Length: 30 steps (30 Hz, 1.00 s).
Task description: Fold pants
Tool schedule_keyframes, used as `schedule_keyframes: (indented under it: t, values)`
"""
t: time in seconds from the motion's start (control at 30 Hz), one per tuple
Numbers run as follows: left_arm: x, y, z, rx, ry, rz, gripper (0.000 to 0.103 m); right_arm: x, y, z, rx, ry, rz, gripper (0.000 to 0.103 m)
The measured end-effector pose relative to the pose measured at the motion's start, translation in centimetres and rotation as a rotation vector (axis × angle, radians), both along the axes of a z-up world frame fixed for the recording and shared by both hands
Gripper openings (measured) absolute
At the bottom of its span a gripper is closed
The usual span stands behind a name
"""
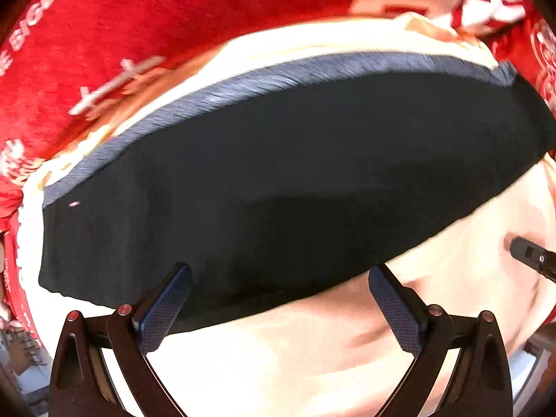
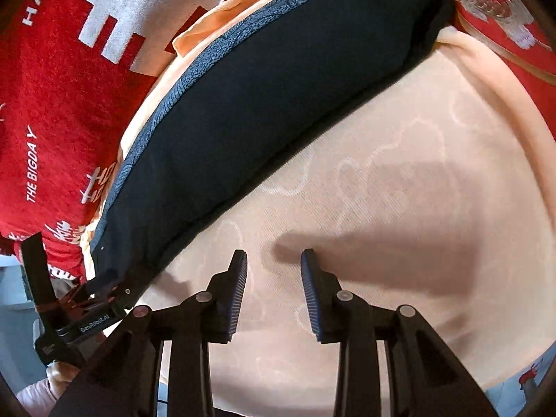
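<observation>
The dark navy pants (image 1: 278, 180) lie folded into a long flat band on a pale peach sheet (image 1: 295, 347), with a grey-blue patterned strip (image 1: 312, 66) along the far edge. My left gripper (image 1: 278, 278) is open, its jaws wide apart over the pants' near edge, holding nothing. In the right wrist view the pants (image 2: 260, 104) run diagonally across the upper left. My right gripper (image 2: 274, 257) is open and empty over the bare sheet (image 2: 399, 208), a little off the pants' near edge. The left gripper's body (image 2: 83, 316) shows at the pants' lower-left end.
A red blanket with white lettering (image 1: 139, 17) lies beyond the pants and shows in the right wrist view (image 2: 52, 104) at left. A red floral cloth (image 2: 497, 7) lies at the upper right. The right gripper's tip (image 1: 531, 253) shows at the left view's right edge.
</observation>
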<state>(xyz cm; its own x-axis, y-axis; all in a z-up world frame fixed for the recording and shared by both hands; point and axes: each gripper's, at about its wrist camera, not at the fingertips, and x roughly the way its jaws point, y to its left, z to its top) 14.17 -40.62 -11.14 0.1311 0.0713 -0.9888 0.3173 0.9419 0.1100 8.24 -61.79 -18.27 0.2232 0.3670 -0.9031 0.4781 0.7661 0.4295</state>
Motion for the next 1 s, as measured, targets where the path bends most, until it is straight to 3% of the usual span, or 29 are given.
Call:
schedule_keyframes:
  t: [0.1, 0.17, 0.33, 0.4, 0.53, 0.6, 0.7, 0.87, 1.0]
  values:
    - [0.6, 3.3, 1.5, 0.014, -0.052, 0.076, 0.102, 0.0, -0.2, 0.2, 0.0, 0.005, 0.005, 0.035]
    - [1.4, 6.4, 1.5, 0.074, -0.074, 0.142, 0.102, -0.1, -0.2, 0.0, 0.0, 0.009, 0.006, 0.035]
    - [2.4, 14.0, -1.2, 0.19, -0.04, 0.321, 0.102, 0.0, -0.1, -0.2, -0.003, 0.007, 0.012, 0.037]
    - [3.3, 16.5, -3.1, 0.144, -0.018, 0.345, 0.102, 0.1, 0.1, -0.1, -0.008, 0.006, 0.016, 0.039]
    - [0.5, 15.2, -2.5, 0.179, -0.052, 0.248, 0.102, 0.2, 0.4, 0.0, -0.02, 0.006, 0.023, 0.041]
    - [-0.2, 15.3, -2.2, 0.168, -0.056, 0.255, 0.102, 0.2, 0.5, 0.0, -0.027, 0.007, 0.022, 0.041]
    - [0.3, 16.1, -2.2, 0.145, -0.012, 0.291, 0.102, 0.2, 0.7, 0.1, -0.029, 0.012, 0.016, 0.041]
    - [0.7, 15.1, -1.8, 0.162, 0.003, 0.188, 0.102, 0.0, 0.8, 0.2, -0.01, 0.014, 0.007, 0.041]
    - [0.4, 14.0, -1.1, 0.154, -0.007, 0.178, 0.102, -0.1, 0.7, 0.5, 0.05, -0.011, -0.019, 0.041]
